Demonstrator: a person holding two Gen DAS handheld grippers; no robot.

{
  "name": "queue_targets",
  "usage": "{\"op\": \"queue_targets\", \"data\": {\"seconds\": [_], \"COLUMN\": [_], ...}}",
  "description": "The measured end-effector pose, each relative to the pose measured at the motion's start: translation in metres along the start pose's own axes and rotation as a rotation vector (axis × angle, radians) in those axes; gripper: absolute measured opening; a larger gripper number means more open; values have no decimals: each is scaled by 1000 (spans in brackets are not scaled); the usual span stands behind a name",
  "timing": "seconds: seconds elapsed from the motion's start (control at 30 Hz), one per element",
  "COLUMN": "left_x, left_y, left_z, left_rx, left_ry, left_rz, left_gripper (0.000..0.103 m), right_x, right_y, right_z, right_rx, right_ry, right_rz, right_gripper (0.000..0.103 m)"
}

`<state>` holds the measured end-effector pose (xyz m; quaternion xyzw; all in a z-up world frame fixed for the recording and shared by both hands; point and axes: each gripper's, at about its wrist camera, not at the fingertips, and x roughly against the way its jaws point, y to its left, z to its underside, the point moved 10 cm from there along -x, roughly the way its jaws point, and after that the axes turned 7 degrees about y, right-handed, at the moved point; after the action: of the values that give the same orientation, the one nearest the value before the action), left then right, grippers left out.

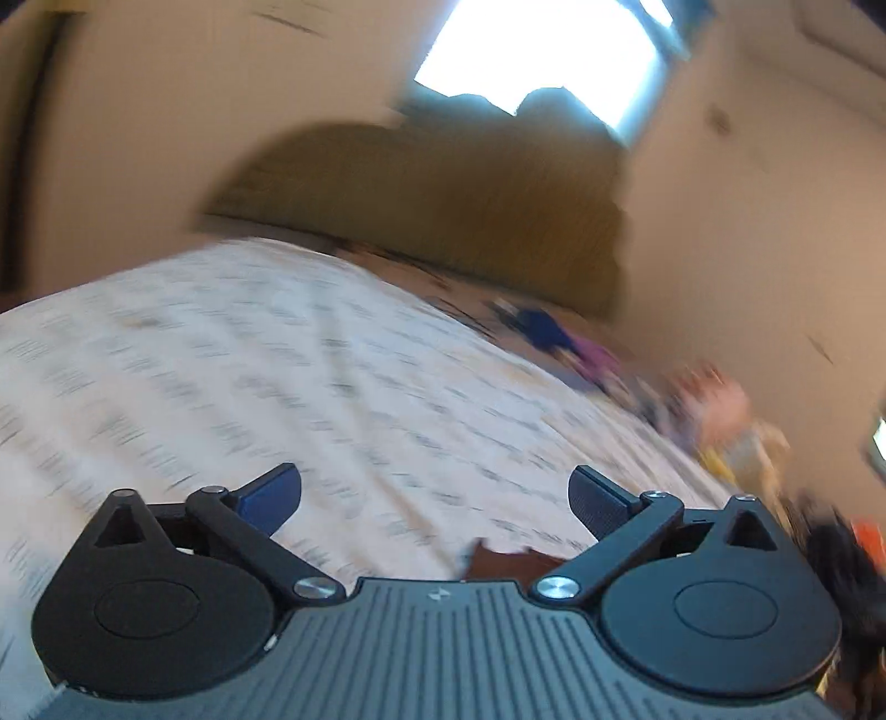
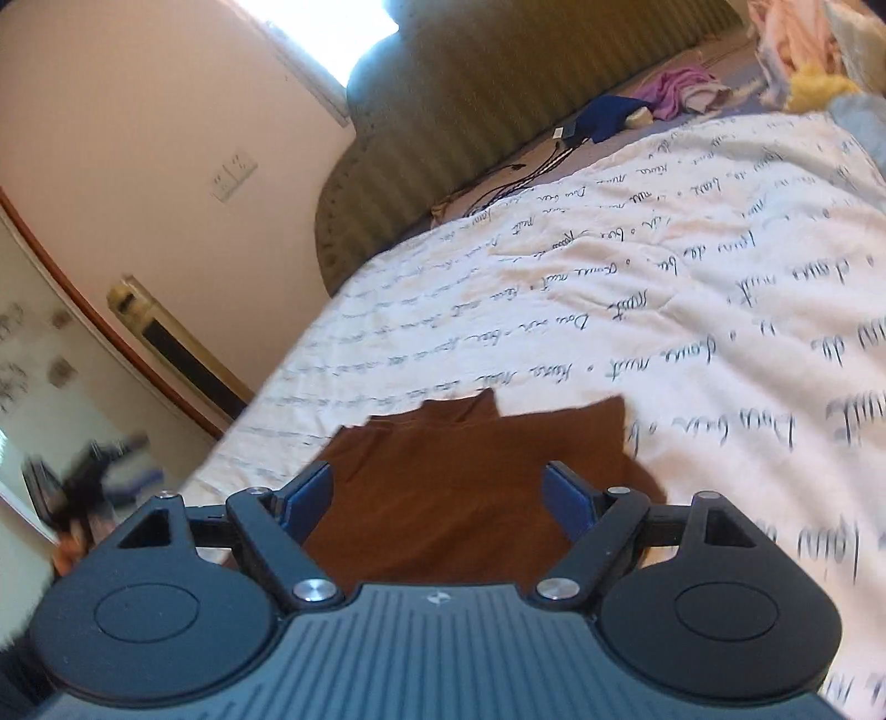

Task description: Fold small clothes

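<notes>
A brown garment [image 2: 470, 476] lies flat on the white bedspread with script print [image 2: 637, 288], folded into a rough rectangle. My right gripper [image 2: 437, 498] hovers just over its near part, jaws open, nothing pinched between the blue pads. In the blurred left wrist view my left gripper [image 1: 434, 498] is wide open and empty above the bedspread [image 1: 277, 360]. Only a small corner of the brown garment [image 1: 509, 562] shows at the base of the left gripper.
A padded olive headboard [image 2: 470, 111] stands at the far end of the bed. A blue cloth [image 2: 606, 119], a purple cloth [image 2: 678, 88] and black cables [image 2: 520, 177] lie near it. More clothes [image 2: 803, 44] are piled at the far right. A door [image 2: 33, 354] is at the left.
</notes>
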<state>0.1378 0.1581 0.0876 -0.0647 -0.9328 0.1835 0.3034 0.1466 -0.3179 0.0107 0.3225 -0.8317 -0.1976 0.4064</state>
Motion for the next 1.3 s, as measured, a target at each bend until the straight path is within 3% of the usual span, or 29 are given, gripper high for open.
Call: {"op": "queue_targets", "data": {"seconds": [0.1, 0.2, 0.3, 0.4, 0.43, 0.47, 0.5, 0.63, 0.7, 0.73, 0.83, 0.9, 0.93, 0.97, 1.0, 1.03, 1.1, 1.17, 1.2, 1.23, 1.27, 1.3], "left_x": [-80, -151, -195, -219, -221, -223, -224, -194, -185, -188, -194, -194, -193, -193, -192, -190, -190, -194, -196, -200, -203, -204], "left_y": [-25, -40, -50, -49, -52, -53, -48, -46, -34, -26, -21, -25, -27, -27, -25, -24, -25, -30, -33, -36, -39, -42], "left_z": [8, 33, 55, 72, 70, 69, 73, 50, 39, 40, 50, 54, 53, 52, 49, 46, 44, 51, 56, 64, 71, 73], "left_rx": [-133, -236, -286, -326, -367, -403, -410, -397, -334, -301, -208, -136, -121, -111, -100, -92, -91, -93, -111, -139, -171, -200], "left_ry": [157, 292, 394, 436, 404, 388, 372, 228, 217, 251, 356, 397, 398, 394, 376, 345, 351, 393, 417, 445, 460, 460], "left_rz": [126, 87, 63, 33, 16, -9, -31, -64, -69, -71, 7, 91, 121, 132, 127, 118, 131, 154, 150, 138, 127, 112], "left_gripper": [99, 93, 90, 64, 29, 4, 2, 2, 2, 2, 2, 11, 34, 73, 90, 99, 88, 63, 57, 44, 24, 13], "right_x": [-34, -68, -94, -108, -110, -110, -112, -98, -82, -78, -96, -107, -110, -111, -111, -111, -109, -109, -109, -111, -113, -116], "right_y": [-27, -61, -69, -72, -70, -68, -68, -53, -46, -48, -65, -67, -66, -67, -69, -69, -69, -67, -65, -65, -67, -70], "right_z": [-14, -23, -24, -22, -22, -23, -23, -33, -46, -49, -45, -35, -31, -28, -27, -26, -27, -28, -29, -30, -31, -31], "right_rx": [-8, -45, -6, 25, 41, 51, 41, 59, 55, 47, -1, -17, -30, -49, -60, -68, -81, -78, -73, -69, -70, -72], "right_ry": [55, 99, 156, 184, 170, 163, 164, 75, 3, -15, 44, 80, 94, 98, 94, 95, 99, 101, 104, 106, 106, 104], "right_rz": [69, 186, 219, 259, 251, 235, 220, 173, 146, 138, 150, 141, 131, 133, 136, 140, 127, 117, 110, 111, 118, 122], "right_gripper": [83, 82, 82, 77, 53, 31, 8, 8, 8, 8, 8, 9, 11, 12, 15, 22, 35, 41, 42, 42, 42, 41]}}
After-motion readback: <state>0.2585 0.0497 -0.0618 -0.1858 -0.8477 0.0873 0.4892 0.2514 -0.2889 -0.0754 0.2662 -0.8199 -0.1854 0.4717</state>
